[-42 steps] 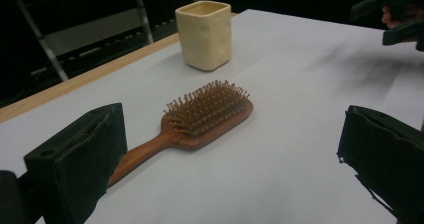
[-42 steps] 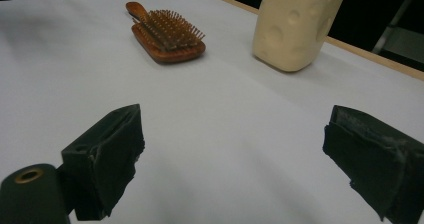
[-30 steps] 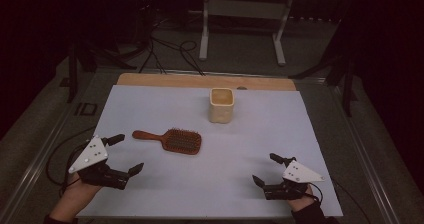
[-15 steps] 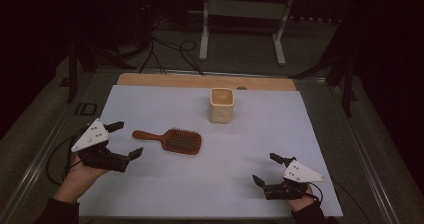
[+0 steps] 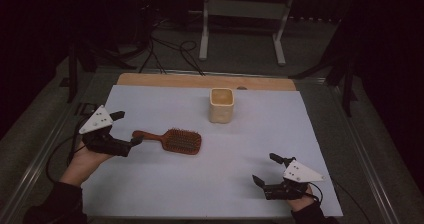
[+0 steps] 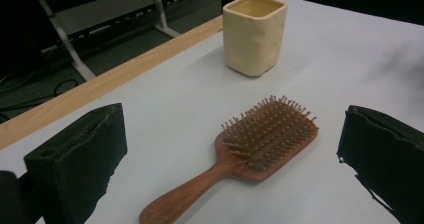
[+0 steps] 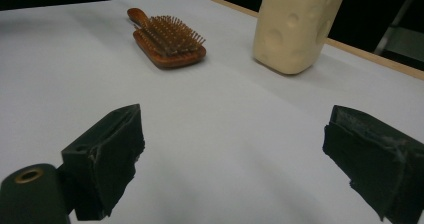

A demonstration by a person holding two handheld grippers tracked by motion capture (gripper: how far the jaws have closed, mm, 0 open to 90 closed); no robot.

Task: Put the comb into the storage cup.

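A wooden paddle hairbrush (image 5: pixel 172 139) lies flat on the table, bristles up. Its handle points left.

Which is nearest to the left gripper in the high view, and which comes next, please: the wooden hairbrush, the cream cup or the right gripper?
Measured from the left gripper:
1. Wooden hairbrush: its handle tip lies right at the open jaws, head pointing toward the table's middle.
2. Cream cup: upright, farther back, past the brush head.
3. Right gripper: across the table at the near right corner.
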